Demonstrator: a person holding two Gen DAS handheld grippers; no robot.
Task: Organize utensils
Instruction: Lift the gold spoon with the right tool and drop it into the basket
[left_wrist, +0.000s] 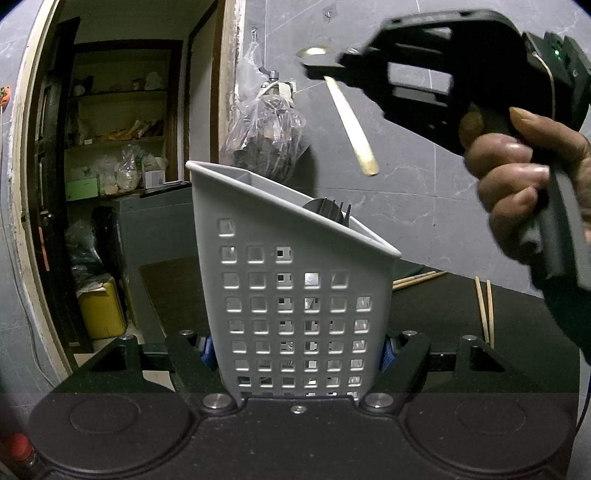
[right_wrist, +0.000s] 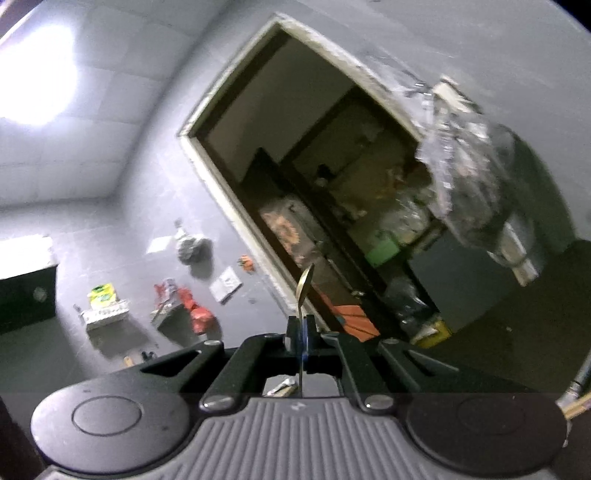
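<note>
A grey perforated utensil holder (left_wrist: 295, 280) stands on the dark counter, and my left gripper (left_wrist: 297, 350) is shut on its lower sides with the blue pads pressing it. Dark utensils (left_wrist: 328, 210) poke out of its slanted top. High at the upper right, my right gripper (left_wrist: 325, 68) is shut on a gold spoon (left_wrist: 352, 127), whose handle hangs down and right above the holder. In the right wrist view the spoon (right_wrist: 306, 284) stands upright between the closed jaws of the right gripper (right_wrist: 302, 332), bowl upward. A person's hand (left_wrist: 517, 177) holds the right gripper's handle.
Wooden chopsticks (left_wrist: 485, 310) lie on the counter to the right of the holder, and more (left_wrist: 417, 278) behind it. A plastic bag (left_wrist: 266, 125) hangs on the grey tiled wall. An open doorway (left_wrist: 110, 166) at left leads to cluttered shelves.
</note>
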